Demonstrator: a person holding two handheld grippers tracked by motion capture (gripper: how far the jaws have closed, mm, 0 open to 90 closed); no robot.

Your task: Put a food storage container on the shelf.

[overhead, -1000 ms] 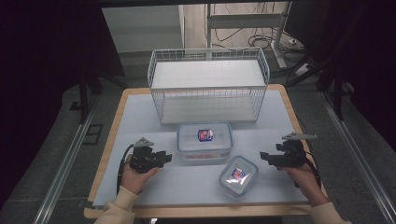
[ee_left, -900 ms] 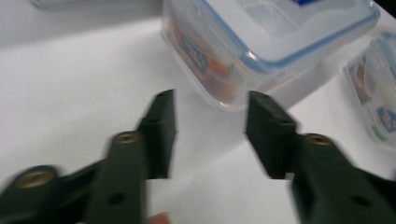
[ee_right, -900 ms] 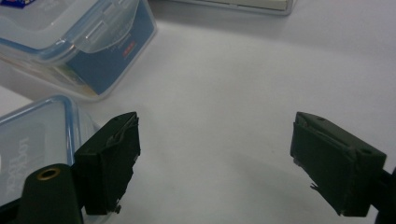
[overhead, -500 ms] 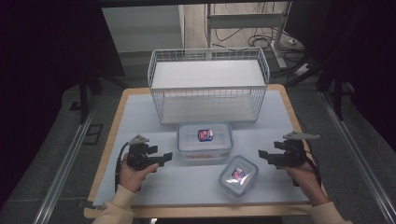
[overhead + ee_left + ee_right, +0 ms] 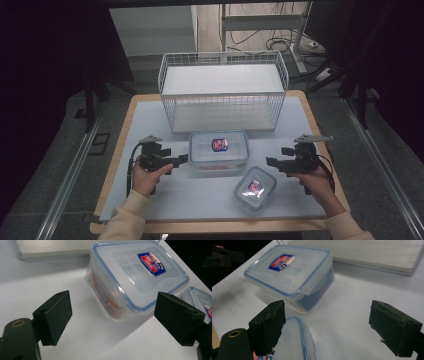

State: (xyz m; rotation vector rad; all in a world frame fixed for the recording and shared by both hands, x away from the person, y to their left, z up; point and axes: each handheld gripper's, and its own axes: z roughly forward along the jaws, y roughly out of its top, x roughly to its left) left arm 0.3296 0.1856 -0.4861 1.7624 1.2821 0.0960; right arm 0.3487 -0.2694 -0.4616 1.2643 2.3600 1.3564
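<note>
White matting covers the table [image 5: 150,200], with a wire basket [image 5: 223,90] at its far edge. Just in front of it lies the large lidded container [image 5: 219,151], long axis across the table. The small container [image 5: 255,187] sits nearer, turned diagonally. The left gripper [image 5: 181,160], jaws just opened wide and empty, points at the large container; the right gripper [image 5: 272,162] is spread too.

Large clear lidded box [image 5: 218,152] flat mid-table; small one [image 5: 255,188] near, front-right
</note>
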